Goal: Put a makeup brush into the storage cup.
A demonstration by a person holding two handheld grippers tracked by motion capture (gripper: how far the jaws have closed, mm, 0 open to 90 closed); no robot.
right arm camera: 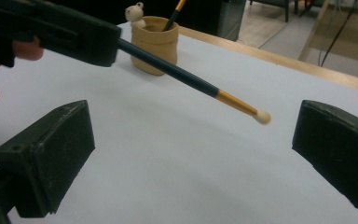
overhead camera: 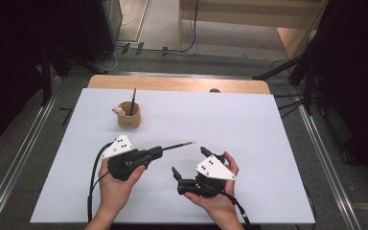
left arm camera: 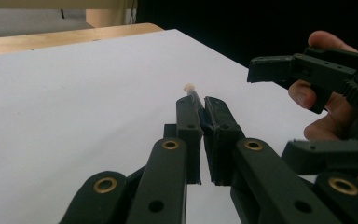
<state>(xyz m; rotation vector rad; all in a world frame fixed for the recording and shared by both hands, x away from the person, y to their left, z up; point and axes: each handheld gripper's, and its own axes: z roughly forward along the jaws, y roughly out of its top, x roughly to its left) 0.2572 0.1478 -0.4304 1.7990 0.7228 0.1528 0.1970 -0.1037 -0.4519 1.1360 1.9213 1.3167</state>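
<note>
My left gripper [overhead camera: 157,153] is shut on a dark pencil [overhead camera: 178,145], which points right over the white table with its gold band and pale eraser end free. In the right gripper view the pencil [right arm camera: 191,79] crosses between the two wide-apart pads [right arm camera: 51,154]. My right gripper [overhead camera: 189,164] is open, low near the front of the table, just right of the left one. A tan pencil holder [overhead camera: 128,115] with a small bear figure stands at the back left, with another pencil upright inside. In the left gripper view the jaws pinch the pencil [left arm camera: 193,93].
The white sheet [overhead camera: 249,124] covers most of the table; a wooden strip [overhead camera: 182,84] runs along the far edge. Metal rails flank both sides. Cables lie on the floor beyond the table.
</note>
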